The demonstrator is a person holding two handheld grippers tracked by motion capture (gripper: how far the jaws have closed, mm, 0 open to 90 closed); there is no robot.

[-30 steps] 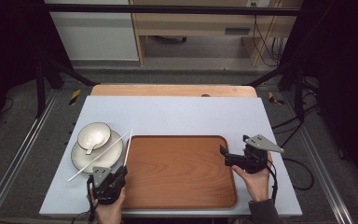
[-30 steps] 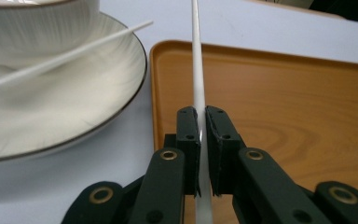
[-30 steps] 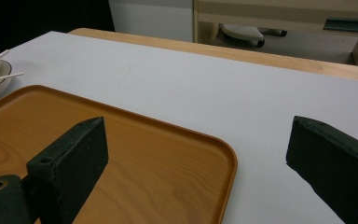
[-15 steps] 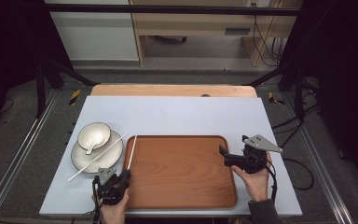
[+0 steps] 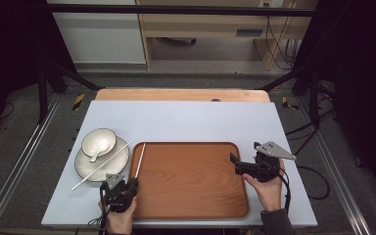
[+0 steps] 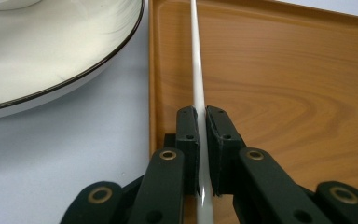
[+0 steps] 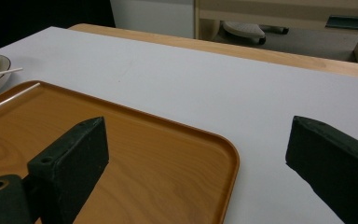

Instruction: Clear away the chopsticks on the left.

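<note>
Left gripper (image 6: 201, 154) clamped on a thin white plastic chopstick (image 6: 196, 70), pads pressed to its near end. Held low and nearly flat, lengthwise just inside the left rim of the rectangular brown wood-grain tray (image 5: 191, 178), probably so as to be laid down parallel to that rim without rolling. Seen from the high view as a pale line (image 5: 140, 159) running from the tray's near-left part toward its far-left corner, with the left gripper (image 5: 119, 188) at the desk's near edge.

Second white chopstick (image 5: 102, 164) left slanting across the round white black-rimmed plate (image 5: 85, 169), one end over the plate's near rim toward the desk's left edge, the other near the tray's far-left corner. Presumably next to be fetched. Small white bowl (image 5: 99, 141) with a white spoon (image 5: 96, 152) in it, resting on the plate's far side.

Right gripper (image 5: 239, 165) parked at the tray's right rim, jaws wide apart with nothing between them, likely waiting and kept clear of the left hand's work. Light grey desk (image 5: 186, 122) bare beyond the tray's far rim.
</note>
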